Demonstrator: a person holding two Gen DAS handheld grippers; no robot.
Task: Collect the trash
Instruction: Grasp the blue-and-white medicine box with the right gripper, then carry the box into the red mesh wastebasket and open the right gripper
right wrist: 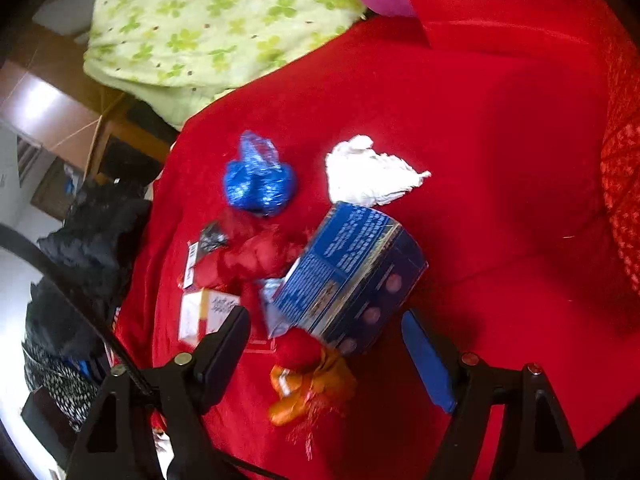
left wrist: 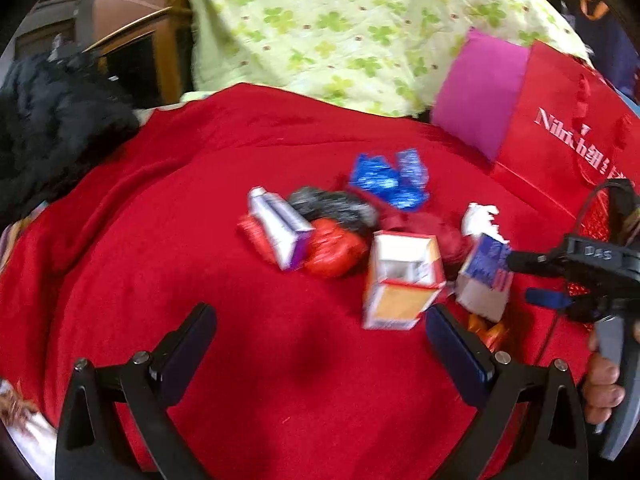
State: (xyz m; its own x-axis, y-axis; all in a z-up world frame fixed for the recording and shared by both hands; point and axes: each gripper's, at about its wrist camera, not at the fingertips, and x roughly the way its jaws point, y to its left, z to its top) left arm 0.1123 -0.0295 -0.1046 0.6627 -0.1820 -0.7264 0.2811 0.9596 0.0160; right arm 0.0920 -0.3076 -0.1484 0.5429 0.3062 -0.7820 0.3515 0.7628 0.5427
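Trash lies in a pile on a red cloth (left wrist: 240,240). In the left wrist view I see an open orange and white carton (left wrist: 402,280), a white and purple tube box (left wrist: 280,228), red wrappers (left wrist: 334,250), a black bag (left wrist: 332,206), a blue wrapper (left wrist: 390,180) and white tissue (left wrist: 480,218). My left gripper (left wrist: 320,344) is open and empty, just short of the carton. My right gripper (right wrist: 326,344) is open around a blue box (right wrist: 352,276), not closed on it; it also shows in the left wrist view (left wrist: 520,280). An orange wrapper (right wrist: 308,390) lies below the box.
A red paper bag (left wrist: 568,140) with a magenta side stands at the right. A green clover-print quilt (left wrist: 340,20) lies behind the cloth. Dark clothing (left wrist: 52,120) is heaped at the left edge. White tissue (right wrist: 368,172) and a blue wrapper (right wrist: 258,180) lie beyond the box.
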